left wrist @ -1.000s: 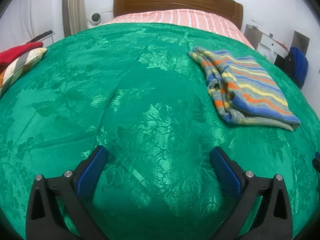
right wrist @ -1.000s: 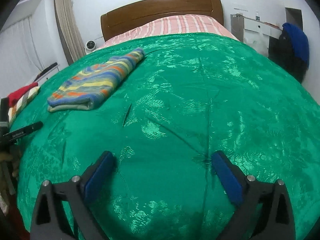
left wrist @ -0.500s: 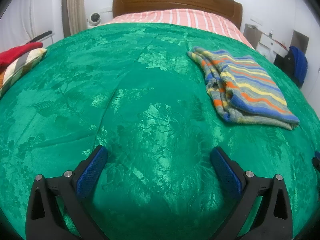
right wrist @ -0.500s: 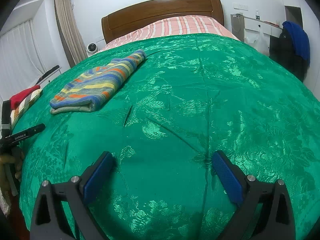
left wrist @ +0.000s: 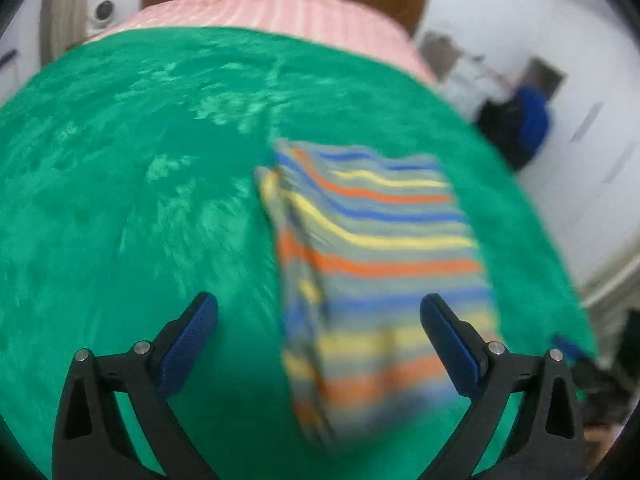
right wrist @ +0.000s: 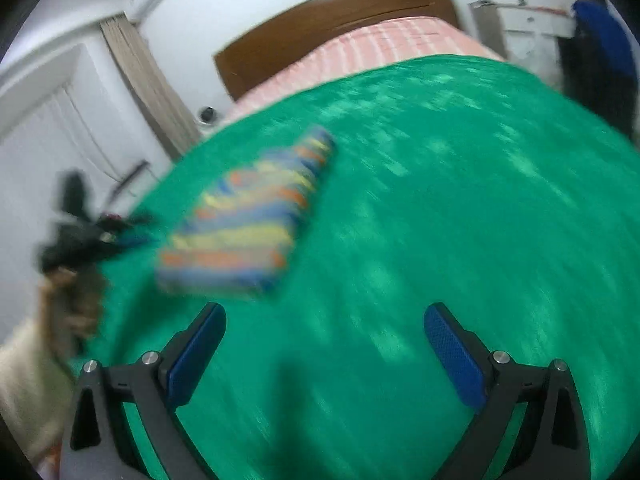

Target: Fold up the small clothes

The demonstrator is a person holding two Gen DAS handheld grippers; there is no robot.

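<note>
both jaws wide open, gripping nothing. folded striped cloth (left wrist: 376, 256) lying on bed (left wrist: 120, 200), partly between left gripper (left wrist: 319, 320) jaws, left and ahead of right gripper (right wrist: 325, 330). best to slow down, pinch one edge only.

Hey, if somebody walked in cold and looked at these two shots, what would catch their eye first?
The striped garment, folded and banded in orange, yellow and blue, lies on the shiny green bedspread, running down between the open fingers of the left gripper. In the right wrist view it sits further off, up and to the left of the open, empty right gripper. Both pictures are smeared by motion blur.
</note>
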